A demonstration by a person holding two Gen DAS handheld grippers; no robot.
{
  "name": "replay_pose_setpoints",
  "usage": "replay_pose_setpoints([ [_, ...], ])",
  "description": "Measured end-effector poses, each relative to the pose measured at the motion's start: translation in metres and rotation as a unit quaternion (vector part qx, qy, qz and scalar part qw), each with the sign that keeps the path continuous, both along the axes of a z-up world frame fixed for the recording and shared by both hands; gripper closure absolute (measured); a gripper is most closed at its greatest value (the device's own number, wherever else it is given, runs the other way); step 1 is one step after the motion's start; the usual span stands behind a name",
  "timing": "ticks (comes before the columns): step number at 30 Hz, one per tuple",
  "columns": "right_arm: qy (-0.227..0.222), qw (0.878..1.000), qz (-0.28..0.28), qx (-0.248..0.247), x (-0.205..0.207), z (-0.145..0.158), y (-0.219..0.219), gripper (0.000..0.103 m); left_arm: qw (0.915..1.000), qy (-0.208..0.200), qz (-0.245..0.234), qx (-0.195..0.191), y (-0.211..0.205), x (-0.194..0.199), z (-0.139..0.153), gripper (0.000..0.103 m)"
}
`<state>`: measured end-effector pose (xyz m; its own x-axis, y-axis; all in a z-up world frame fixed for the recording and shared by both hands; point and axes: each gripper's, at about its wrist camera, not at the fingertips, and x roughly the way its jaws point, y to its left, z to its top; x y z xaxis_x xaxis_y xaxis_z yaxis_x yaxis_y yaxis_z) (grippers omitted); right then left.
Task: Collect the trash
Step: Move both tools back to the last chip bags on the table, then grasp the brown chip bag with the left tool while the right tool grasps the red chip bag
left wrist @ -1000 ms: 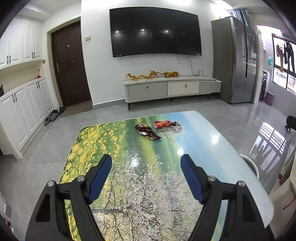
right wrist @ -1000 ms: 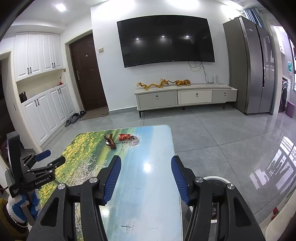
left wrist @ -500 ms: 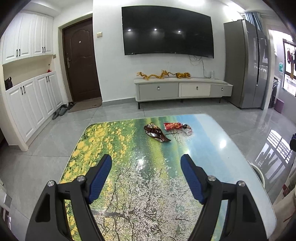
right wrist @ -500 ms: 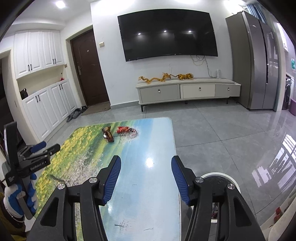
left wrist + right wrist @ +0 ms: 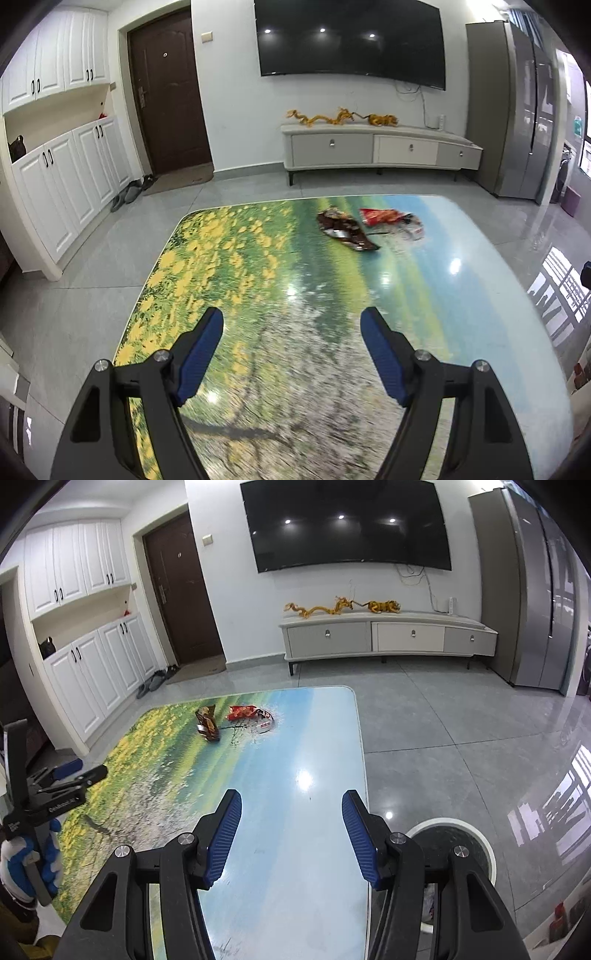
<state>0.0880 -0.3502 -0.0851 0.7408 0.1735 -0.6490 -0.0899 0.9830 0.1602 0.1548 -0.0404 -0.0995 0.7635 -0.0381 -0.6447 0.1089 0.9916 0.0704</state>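
Three pieces of trash lie near the far end of the landscape-printed table: a brown wrapper, a red wrapper and a white wrapper. My left gripper hovers over the near part of the table, open, nothing between its blue pads. My right gripper is open too, above the table's right near edge, empty. In the right wrist view the left gripper shows at the left edge, held by a blue-and-white gloved hand.
A round white-rimmed bin stands on the floor just right of the table. Beyond the table: grey tiled floor, a low TV cabinet, a wall TV, a dark door, white cupboards left, a grey fridge right.
Both grippers have sunk and advanced over the table; the wrappers look nearer and larger. Neither pair of jaws has changed its opening.
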Motion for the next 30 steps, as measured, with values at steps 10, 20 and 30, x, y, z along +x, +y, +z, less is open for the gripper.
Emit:
replay_pose_setpoints([
  [10, 0.029, 0.998, 0.064, -0.002, 0.126, -0.024, 0.026, 0.049, 0.9958, 0.053, -0.058, -0.048, -0.016, 0.100, -0.018, 0.027],
  [20, 0.070, 0.990, 0.118, 0.031, 0.245, -0.072, 0.054, 0.049, 0.9897, 0.090, -0.056, -0.097, -0.050, 0.208, -0.051, 0.028],
  [30, 0.106, 0.980, 0.167, -0.010, 0.279, -0.101, 0.088, 0.066, 0.9855, 0.108, -0.061, -0.116, -0.045, 0.220, -0.070, 0.053],
])
